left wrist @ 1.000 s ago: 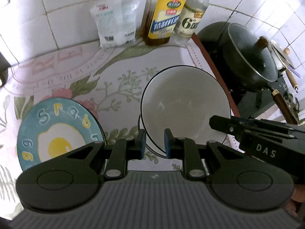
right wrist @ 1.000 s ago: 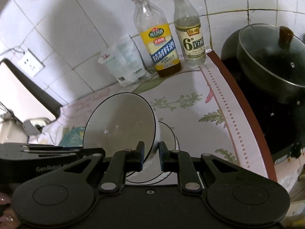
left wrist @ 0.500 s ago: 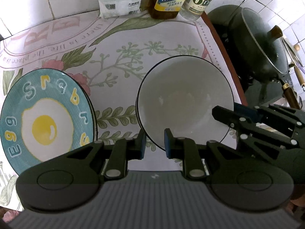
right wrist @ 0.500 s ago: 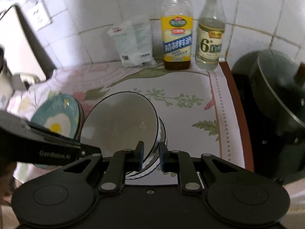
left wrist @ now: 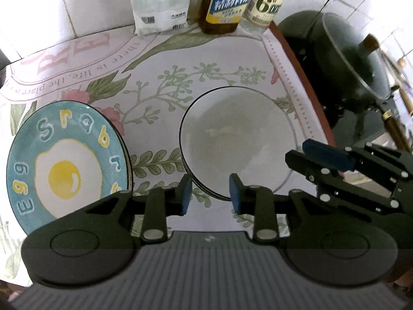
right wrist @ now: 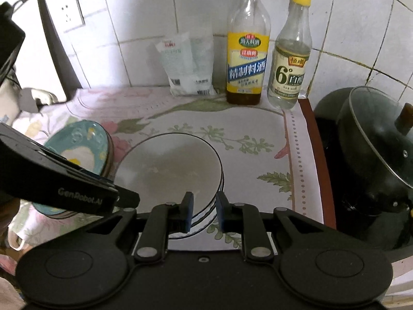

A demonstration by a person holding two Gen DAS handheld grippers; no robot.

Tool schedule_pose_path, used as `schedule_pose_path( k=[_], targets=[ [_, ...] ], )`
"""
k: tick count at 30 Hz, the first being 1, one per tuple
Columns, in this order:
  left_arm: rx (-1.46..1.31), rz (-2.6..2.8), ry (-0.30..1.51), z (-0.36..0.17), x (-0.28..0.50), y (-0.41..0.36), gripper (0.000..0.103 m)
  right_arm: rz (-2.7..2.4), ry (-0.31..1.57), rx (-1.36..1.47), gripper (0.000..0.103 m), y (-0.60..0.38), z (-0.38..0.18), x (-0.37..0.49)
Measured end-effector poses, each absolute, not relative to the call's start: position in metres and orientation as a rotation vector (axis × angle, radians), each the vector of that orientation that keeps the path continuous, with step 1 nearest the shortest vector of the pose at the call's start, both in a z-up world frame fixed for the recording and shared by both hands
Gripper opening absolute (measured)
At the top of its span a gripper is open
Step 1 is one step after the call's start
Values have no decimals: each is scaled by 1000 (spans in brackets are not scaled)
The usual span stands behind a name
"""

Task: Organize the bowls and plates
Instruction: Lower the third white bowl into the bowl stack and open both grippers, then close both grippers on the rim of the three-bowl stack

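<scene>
You are working in a home kitchen. White wall tiles (right wrist: 144, 25) with dark grout run behind a counter covered by a flowered cloth (left wrist: 160, 72). Against the wall stand a bottle of cooking wine (right wrist: 246, 59), a bottle of white vinegar (right wrist: 289, 67) and a white packet (right wrist: 188, 64). To your right a dark pot with a glass lid (right wrist: 374, 149) sits on a black stove. A wall socket (right wrist: 71, 13) is set in the tiles at the left, and crockery sits on the cloth: a blue egg-pattern plate (left wrist: 67, 160) and white bowls (left wrist: 237, 144).
</scene>
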State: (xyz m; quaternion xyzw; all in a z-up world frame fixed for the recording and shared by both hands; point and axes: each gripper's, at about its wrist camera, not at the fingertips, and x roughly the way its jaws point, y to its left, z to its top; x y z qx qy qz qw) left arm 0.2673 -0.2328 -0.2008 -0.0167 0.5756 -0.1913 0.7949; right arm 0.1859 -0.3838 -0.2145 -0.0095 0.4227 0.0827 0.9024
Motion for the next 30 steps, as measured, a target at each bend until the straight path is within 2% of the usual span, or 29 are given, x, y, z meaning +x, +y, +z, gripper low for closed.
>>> schedule_pose_path(
  k=[3, 15, 22, 27, 29, 30],
  targets=[
    [-79, -413, 1222, -188, 258, -228, 42, 197, 832, 4, 28, -389, -203, 174],
    [-99, -394, 1103, -142, 208, -218, 42, 361, 696, -44, 41, -393, -169, 123],
    [-131, -429, 972, -117, 177, -207, 43, 417, 618, -76, 56, -392, -157, 100],
    [-143, -442, 948, -108, 162, -200, 45, 417, 587, -48, 58, -389, -154, 83],
    [-135, -441, 941, -107, 156, -197, 45, 402, 586, -56, 66, -385, -154, 77],
    [-132, -439, 941, -107, 153, -195, 45, 394, 582, -58, 66, -384, -154, 74]
  ],
)
